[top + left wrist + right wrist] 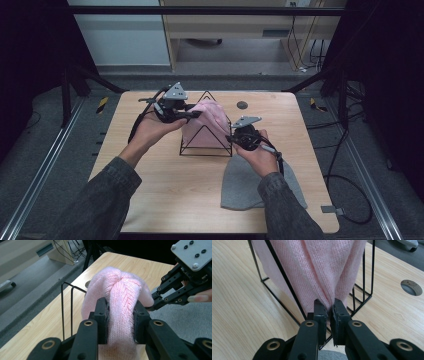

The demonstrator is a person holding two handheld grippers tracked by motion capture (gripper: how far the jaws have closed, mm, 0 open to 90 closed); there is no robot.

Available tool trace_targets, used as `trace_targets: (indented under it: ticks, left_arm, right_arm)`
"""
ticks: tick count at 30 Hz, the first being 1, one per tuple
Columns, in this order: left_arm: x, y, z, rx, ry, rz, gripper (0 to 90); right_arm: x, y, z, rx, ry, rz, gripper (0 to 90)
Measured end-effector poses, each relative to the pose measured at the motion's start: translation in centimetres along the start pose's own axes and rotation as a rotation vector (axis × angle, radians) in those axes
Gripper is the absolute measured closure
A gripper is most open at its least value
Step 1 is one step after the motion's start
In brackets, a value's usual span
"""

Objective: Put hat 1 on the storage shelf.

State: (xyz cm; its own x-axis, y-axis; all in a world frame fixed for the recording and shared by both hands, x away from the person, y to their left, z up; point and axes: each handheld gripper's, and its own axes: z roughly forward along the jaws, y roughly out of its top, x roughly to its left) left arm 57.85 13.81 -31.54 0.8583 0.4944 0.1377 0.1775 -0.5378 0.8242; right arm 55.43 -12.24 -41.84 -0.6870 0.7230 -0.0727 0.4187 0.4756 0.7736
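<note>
A pink knit hat (207,122) hangs over a black wire rack (205,151) shaped like a triangle, at the middle of the wooden table (165,180). My left gripper (192,116) is shut on a bunched fold of the pink hat (120,290) near its top, on the left side. In the left gripper view, its pads (103,315) squeeze the knit from both sides. My right gripper (231,137) is shut on the hat's lower right edge. Seen from the right gripper (329,305), the pink hat (317,267) gathers into the jaws in front of the rack (284,280).
A grey hat (245,185) lies flat on the table under my right forearm. A round hole (242,104) sits in the tabletop behind the rack. Metal rails and cables run along the floor on both sides of the table.
</note>
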Motion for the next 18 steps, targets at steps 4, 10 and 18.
trace_targets:
  ticks: [4,10,18]
  left_arm:
    - [0.1,-0.5,0.2,-0.006,-0.011,-0.018,70.4]
    - [-0.2,-0.9,0.3,0.001,-0.026,-0.023,69.7]
    - [-0.4,-1.4,0.6,-0.005,-0.037,-0.04,64.2]
  right_arm:
    - [-0.1,-0.1,0.2,0.007,0.0,-0.003,84.1]
    - [-0.2,-0.4,0.5,0.023,-0.001,-0.004,84.1]
    - [-0.4,-0.8,1.0,0.041,0.002,0.005,84.0]
